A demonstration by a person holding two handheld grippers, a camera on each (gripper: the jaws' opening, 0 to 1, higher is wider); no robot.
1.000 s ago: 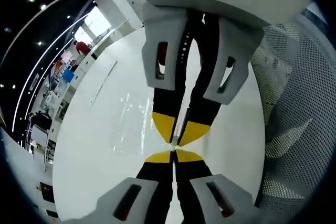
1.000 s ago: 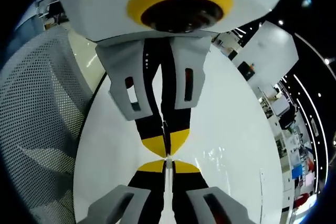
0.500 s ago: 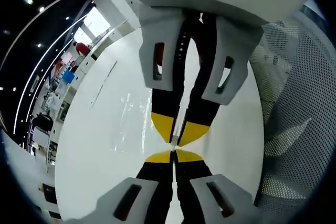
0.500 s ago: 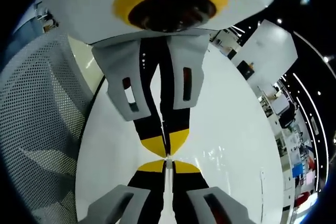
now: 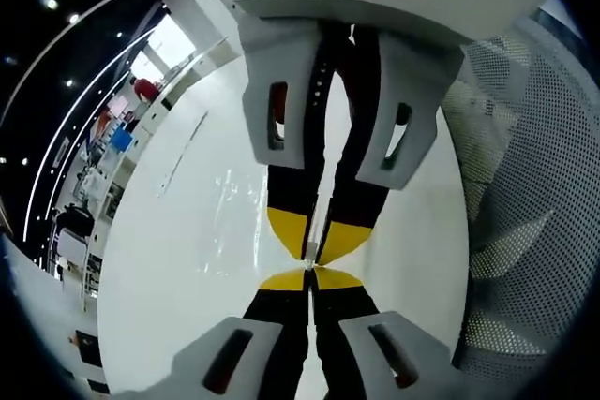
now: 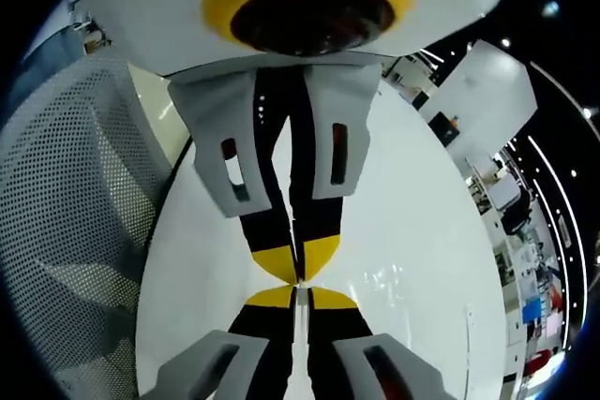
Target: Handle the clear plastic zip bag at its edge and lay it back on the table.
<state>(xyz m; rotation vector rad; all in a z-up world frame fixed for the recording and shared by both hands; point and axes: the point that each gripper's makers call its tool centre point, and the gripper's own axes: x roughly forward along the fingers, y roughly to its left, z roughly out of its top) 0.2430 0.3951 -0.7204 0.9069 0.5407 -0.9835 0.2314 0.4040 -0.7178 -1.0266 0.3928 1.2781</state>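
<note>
The clear zip bag [image 5: 234, 199] lies on the white table [image 5: 169, 269] and shows mostly as faint glints and creases. My left gripper [image 5: 309, 278] rises from the bottom of the left gripper view, shut. My right gripper [image 5: 312, 248] comes down from the top, also shut, and the two sets of yellow tips meet almost tip to tip. A thin pale strip, apparently the bag's edge, runs between both pairs of jaws. The right gripper view mirrors this: the right gripper [image 6: 298, 295] sits below, the left gripper [image 6: 298, 274] above, and the bag's glints [image 6: 394, 278] lie to the right.
A white perforated mesh chair [image 5: 525, 185] stands beside the table's edge, and it is on the left [image 6: 66, 185] in the right gripper view. Shelves and room clutter [image 5: 103, 147] line the far side beyond the table.
Both views have shifted a little, and the opposite gripper looms slightly larger. Both grippers stay shut, tip to tip, over the bag.
</note>
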